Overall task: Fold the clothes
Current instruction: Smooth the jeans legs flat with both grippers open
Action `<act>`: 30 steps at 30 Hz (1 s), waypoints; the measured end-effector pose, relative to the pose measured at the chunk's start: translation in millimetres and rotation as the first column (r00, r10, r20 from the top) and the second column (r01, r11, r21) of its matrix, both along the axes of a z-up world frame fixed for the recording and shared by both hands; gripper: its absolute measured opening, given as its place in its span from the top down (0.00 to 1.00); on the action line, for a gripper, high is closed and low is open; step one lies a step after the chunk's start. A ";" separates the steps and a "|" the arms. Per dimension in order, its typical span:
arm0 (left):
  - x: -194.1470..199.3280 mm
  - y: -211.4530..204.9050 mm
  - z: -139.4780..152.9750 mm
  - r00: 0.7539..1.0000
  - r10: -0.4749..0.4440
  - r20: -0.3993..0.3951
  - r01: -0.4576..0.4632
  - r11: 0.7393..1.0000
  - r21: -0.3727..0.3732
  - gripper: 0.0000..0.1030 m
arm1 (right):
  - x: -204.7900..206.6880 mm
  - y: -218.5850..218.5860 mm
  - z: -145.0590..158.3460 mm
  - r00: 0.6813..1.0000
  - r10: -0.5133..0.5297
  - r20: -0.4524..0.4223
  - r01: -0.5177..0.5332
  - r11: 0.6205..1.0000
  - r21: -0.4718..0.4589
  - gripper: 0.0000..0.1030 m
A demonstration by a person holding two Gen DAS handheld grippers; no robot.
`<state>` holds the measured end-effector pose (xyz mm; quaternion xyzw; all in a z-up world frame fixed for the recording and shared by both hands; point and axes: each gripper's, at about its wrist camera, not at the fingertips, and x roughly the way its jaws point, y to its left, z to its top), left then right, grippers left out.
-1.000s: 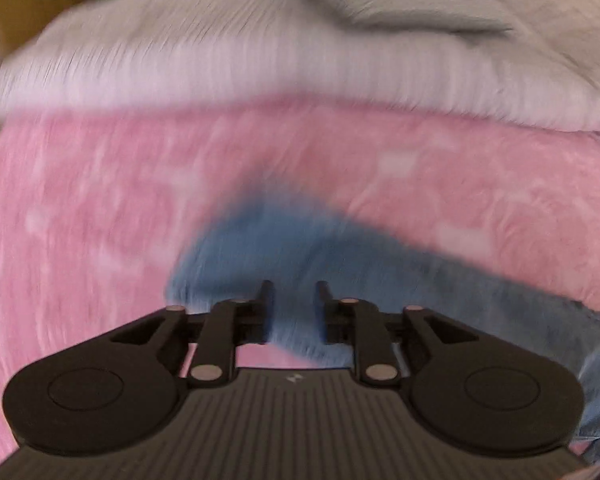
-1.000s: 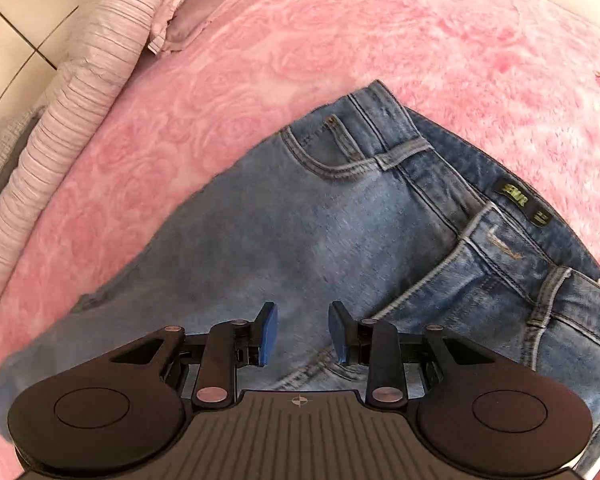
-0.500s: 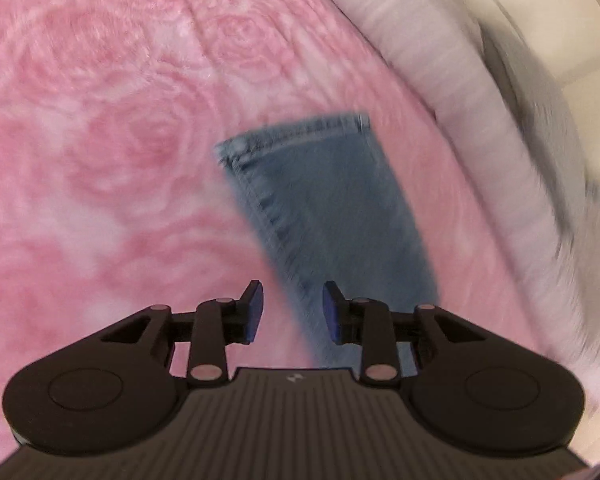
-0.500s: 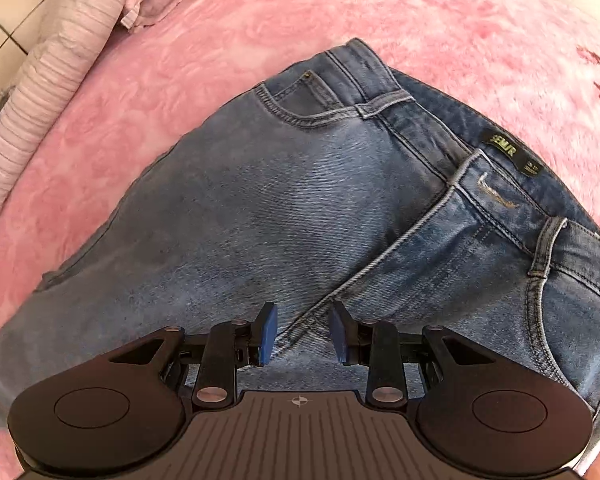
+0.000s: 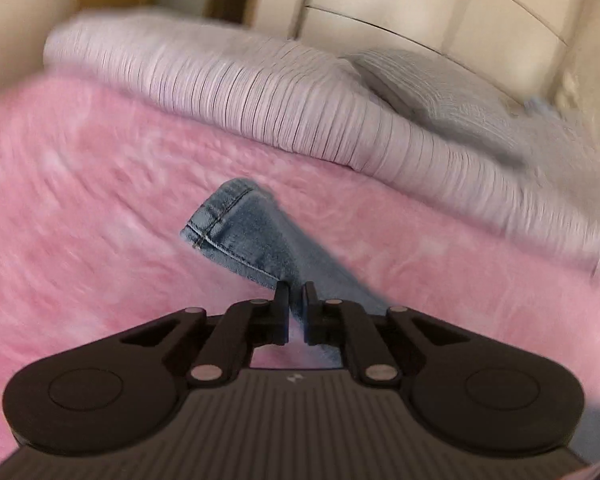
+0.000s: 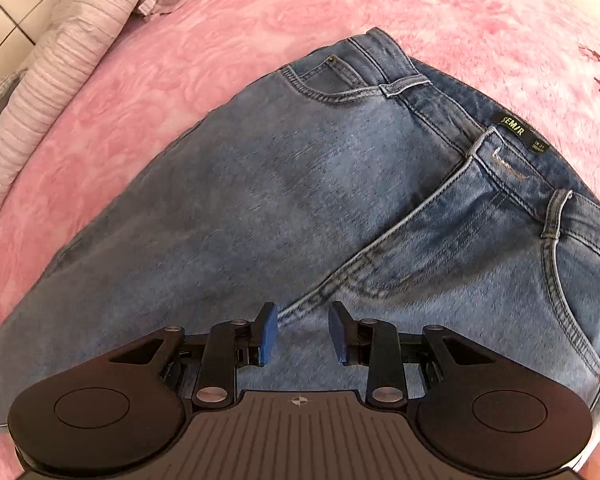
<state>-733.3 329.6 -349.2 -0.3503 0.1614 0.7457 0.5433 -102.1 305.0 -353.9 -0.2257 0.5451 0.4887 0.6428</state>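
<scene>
left hand-held gripper [image 5: 296, 294] now clamps jeans [image 5: 256, 236] hem; bg blurred.

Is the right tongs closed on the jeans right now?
No, the right tongs are open, their blue pads apart above the jeans with denim visible between them.

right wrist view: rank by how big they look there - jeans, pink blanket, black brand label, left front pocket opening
1. jeans, filling most of the view
2. pink blanket, though much of it lies hidden under the jeans, so its true size is surely greater
3. front pocket opening
4. black brand label, smallest
</scene>
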 end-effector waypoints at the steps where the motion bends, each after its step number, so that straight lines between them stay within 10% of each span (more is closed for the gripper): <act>1: -3.3 -1.1 -18.0 1.000 -0.008 -0.012 0.007 0.997 -0.074 0.93 | -0.8 -1.9 0.2 1.000 0.000 -0.004 0.000 1.000 0.000 0.69; 3: -14.2 -0.9 -55.5 1.000 -0.012 0.014 0.015 0.980 -0.198 0.91 | -3.3 -6.1 1.9 1.000 0.009 -0.012 -0.009 1.000 0.000 0.69; 12: -33.3 -33.7 -21.6 0.992 0.064 -0.104 -0.084 0.977 -0.195 0.88 | 0.3 -42.1 18.9 0.999 0.036 0.029 -0.036 0.999 0.020 0.69; 17: -12.3 -80.9 -18.5 0.997 -0.071 0.036 0.078 0.966 -0.247 0.88 | 8.4 -77.8 14.4 1.000 -0.002 0.026 0.003 1.000 -0.022 0.69; 30: 50.5 -213.7 -6.5 0.973 -0.072 0.219 0.152 0.916 -0.372 0.87 | 62.8 -153.6 31.7 0.987 -0.160 -0.003 0.160 0.987 0.000 0.69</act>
